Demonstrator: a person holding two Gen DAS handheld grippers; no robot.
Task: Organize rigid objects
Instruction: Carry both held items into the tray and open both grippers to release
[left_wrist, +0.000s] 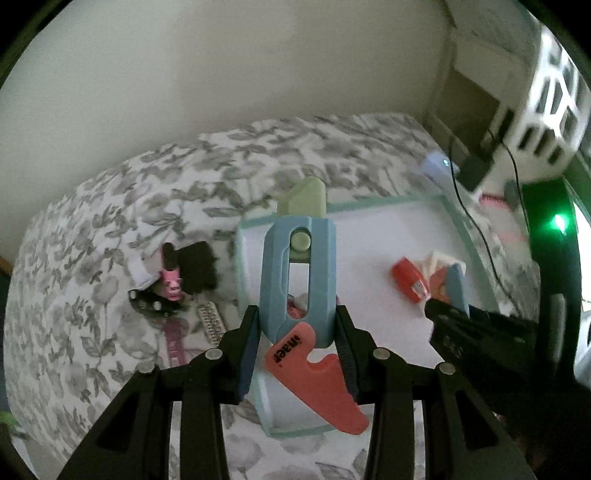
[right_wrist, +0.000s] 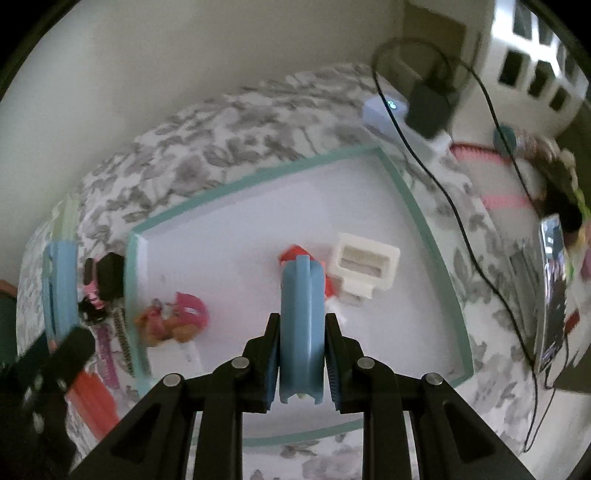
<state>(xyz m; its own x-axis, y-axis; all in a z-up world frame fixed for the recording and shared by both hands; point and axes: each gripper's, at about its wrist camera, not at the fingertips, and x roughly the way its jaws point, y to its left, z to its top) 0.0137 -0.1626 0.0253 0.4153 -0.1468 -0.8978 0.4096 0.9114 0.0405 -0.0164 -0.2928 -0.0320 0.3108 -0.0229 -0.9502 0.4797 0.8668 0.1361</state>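
Observation:
My left gripper (left_wrist: 297, 328) is shut on a blue toy cutter (left_wrist: 295, 273) with a green blade tip and a coral handle, held above the near left corner of the white tray (left_wrist: 258, 225) with a teal rim. My right gripper (right_wrist: 301, 347) is shut on a similar blue toy piece (right_wrist: 301, 310), seen edge-on, held over the tray (right_wrist: 424, 206). In the tray lie a red piece (right_wrist: 295, 253), a white rectangular holder (right_wrist: 365, 262) and a pink and orange toy (right_wrist: 177, 317). The right gripper (left_wrist: 465, 325) also shows in the left wrist view.
The tray sits on a bed with a grey floral cover (left_wrist: 110, 206). Left of the tray lie a pink and black toy (left_wrist: 173, 280), a black block (left_wrist: 197, 266) and a comb (left_wrist: 212, 325). A black cable (right_wrist: 461, 221), a charger (right_wrist: 428, 107) and a white basket (left_wrist: 550, 114) are at the right.

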